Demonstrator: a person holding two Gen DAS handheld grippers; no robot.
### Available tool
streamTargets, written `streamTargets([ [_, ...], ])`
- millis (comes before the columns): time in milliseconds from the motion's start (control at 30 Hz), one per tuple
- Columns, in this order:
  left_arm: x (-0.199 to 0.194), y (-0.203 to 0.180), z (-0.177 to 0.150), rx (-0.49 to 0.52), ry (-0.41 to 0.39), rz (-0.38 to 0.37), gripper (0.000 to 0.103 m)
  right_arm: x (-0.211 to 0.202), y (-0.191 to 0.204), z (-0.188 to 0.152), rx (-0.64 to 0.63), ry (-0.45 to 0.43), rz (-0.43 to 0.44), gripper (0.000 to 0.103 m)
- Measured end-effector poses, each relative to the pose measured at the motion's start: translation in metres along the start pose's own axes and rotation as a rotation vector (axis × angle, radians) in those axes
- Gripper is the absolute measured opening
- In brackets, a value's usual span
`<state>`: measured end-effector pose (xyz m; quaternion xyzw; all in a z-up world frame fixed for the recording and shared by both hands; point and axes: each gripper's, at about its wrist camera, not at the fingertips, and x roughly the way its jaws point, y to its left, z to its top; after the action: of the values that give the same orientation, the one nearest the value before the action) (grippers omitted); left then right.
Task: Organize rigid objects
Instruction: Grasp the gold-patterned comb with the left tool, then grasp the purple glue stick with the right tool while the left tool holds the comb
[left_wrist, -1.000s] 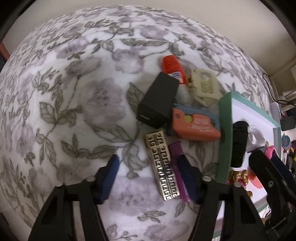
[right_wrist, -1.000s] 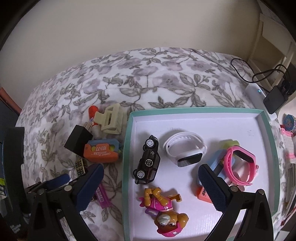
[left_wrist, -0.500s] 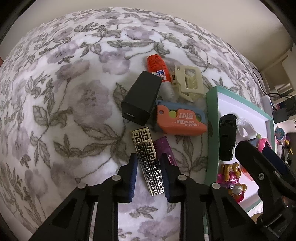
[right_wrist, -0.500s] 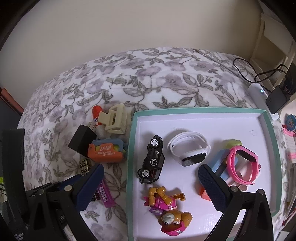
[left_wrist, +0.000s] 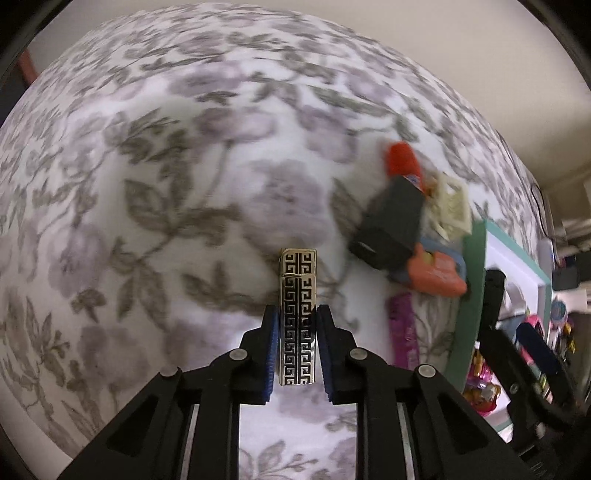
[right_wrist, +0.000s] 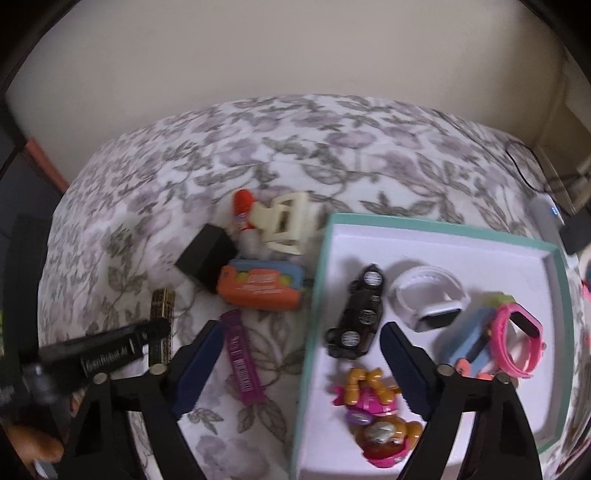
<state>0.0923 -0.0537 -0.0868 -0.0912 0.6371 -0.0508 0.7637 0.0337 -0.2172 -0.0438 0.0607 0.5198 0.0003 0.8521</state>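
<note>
Now, on my left, the left gripper (left_wrist: 297, 320) is clamped on a slim gold and black rectangular lighter with a key-pattern casing (left_wrist: 297, 314). Its blue pads (left_wrist: 271, 347) press both long sides, and the top of the lighter sticks out past the fingertips over a white bedspread printed with grey and lilac flowers (left_wrist: 155, 192).

Ahead and to the right of that gripper sits a blurred cluster: a black rectangular box (left_wrist: 391, 229), an orange-capped tube (left_wrist: 402, 162) beyond it, a cream plastic hair claw (left_wrist: 454, 206), and an orange and blue plastic case (left_wrist: 436, 275). Just right of my fingers lies a flat purple strip with printing (left_wrist: 402, 332).

Further right, a white tray with a teal rim (left_wrist: 472, 295) lies on the bedspread.

Over that tray's near left edge, my right gripper (right_wrist: 299, 354) has just been closing a little, yet its jaws stand wide apart with nothing pinched. Its left finger hangs over the bedspread beside the purple strip, and its right finger hangs inside the tray.

Between the fingers, inside the tray, lies a black toy car (right_wrist: 360, 314). Below it, close to my right finger, is a pink and tan toy puppy figure (right_wrist: 373, 417). Right of the car rests a white smartwatch (right_wrist: 430, 299), and further right a pink smartwatch (right_wrist: 519, 343) leans on a pale blue piece I cannot identify.

At the far left of the right wrist view, the left gripper's black body crosses over the lighter.
</note>
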Motion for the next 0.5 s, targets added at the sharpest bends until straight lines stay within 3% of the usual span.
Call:
streamTargets([
  [100,-0.004,0.015,0.002,-0.024,-0.005,0.012,0.021,0.005,0.014,-0.003,-0.046,0.008,0.011,0.079],
  [233,-0.005,0.024,0.004,-0.044,-0.001,-0.002,0.022,0.014,0.025,-0.007,-0.083,0.031,0.015,0.063],
  [500,0.001,0.021,0.003,-0.025,0.012,0.026,0.022,0.030,0.044,-0.019,-0.163,0.079,-0.009,0.050],
])
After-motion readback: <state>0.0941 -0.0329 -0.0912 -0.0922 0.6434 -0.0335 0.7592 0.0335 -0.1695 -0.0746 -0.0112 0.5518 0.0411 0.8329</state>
